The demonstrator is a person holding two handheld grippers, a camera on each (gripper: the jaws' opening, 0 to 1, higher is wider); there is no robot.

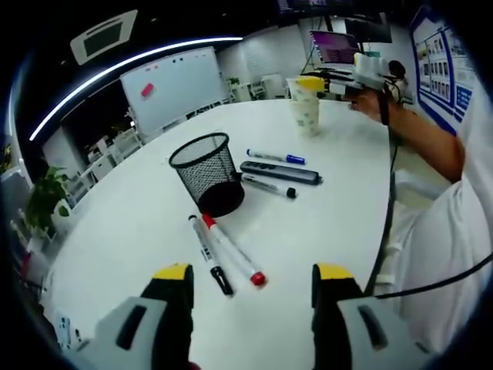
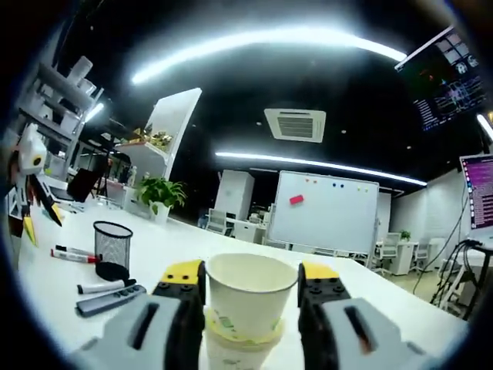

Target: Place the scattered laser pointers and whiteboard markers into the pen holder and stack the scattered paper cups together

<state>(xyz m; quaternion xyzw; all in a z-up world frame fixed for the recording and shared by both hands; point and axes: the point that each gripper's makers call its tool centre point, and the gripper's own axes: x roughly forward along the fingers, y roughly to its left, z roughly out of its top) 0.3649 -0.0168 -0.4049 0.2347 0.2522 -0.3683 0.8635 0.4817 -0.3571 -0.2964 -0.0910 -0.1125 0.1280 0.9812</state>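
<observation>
The left claw (image 1: 250, 281) hung released over a red-capped marker (image 1: 233, 252) and a black-capped one (image 1: 208, 253). Three more pens lay beyond the mesh pen holder (image 1: 206, 173). Farthest, the right claw (image 2: 252, 282) grasped a paper cup (image 2: 250, 294) atop the cup stack (image 2: 239, 339): stacking seemed nearly done.

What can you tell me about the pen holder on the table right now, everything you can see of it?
The pen holder is a black wire-mesh cup with a solid rim, round, narrowing slightly toward its base. It stands upright on the white table and looks empty through the mesh. Nothing grips it. A red-capped marker and a black-capped marker lie just in front of its base; whether they touch it is unclear. The right gripper view shows it standing at the left.
</observation>
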